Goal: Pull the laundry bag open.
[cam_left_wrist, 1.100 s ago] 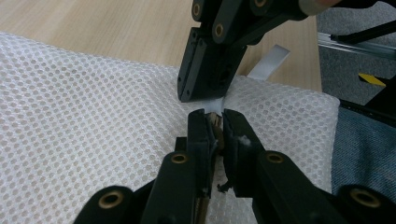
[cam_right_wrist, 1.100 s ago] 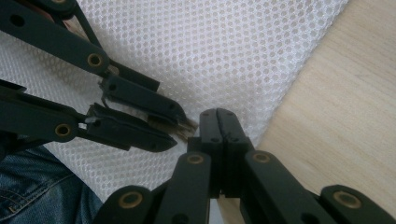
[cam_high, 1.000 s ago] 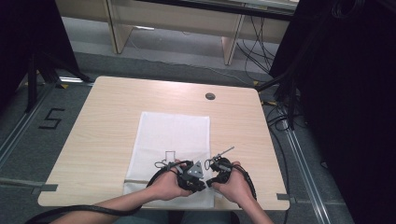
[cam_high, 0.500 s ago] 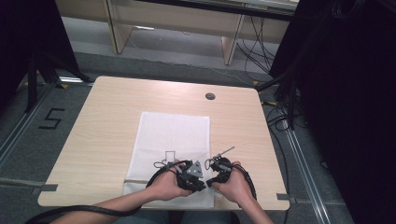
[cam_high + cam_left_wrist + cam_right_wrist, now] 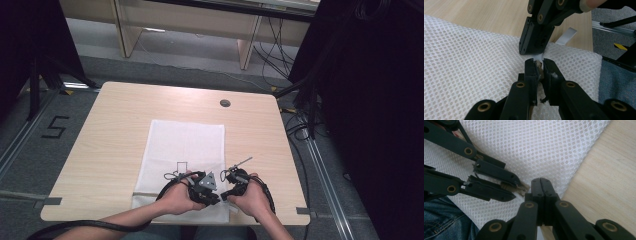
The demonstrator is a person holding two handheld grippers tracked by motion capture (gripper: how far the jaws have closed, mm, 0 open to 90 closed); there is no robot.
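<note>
White mesh cloth [image 5: 474, 57], matt wooden table [image 5: 115, 130].

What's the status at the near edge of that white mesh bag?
Right gripper shut on the white mesh bag edge. Left gripper jaws nearly closed on a small tab at the same spot. Both tips almost meet. Table around the bag is bare.

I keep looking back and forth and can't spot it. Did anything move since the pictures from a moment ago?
Nothing visibly changed. Both hands stay at the near edge of the white mesh cloth on the table. The left gripper is still pinched on a small tan piece at the cloth's edge, and the right gripper is still shut beside it.
</note>
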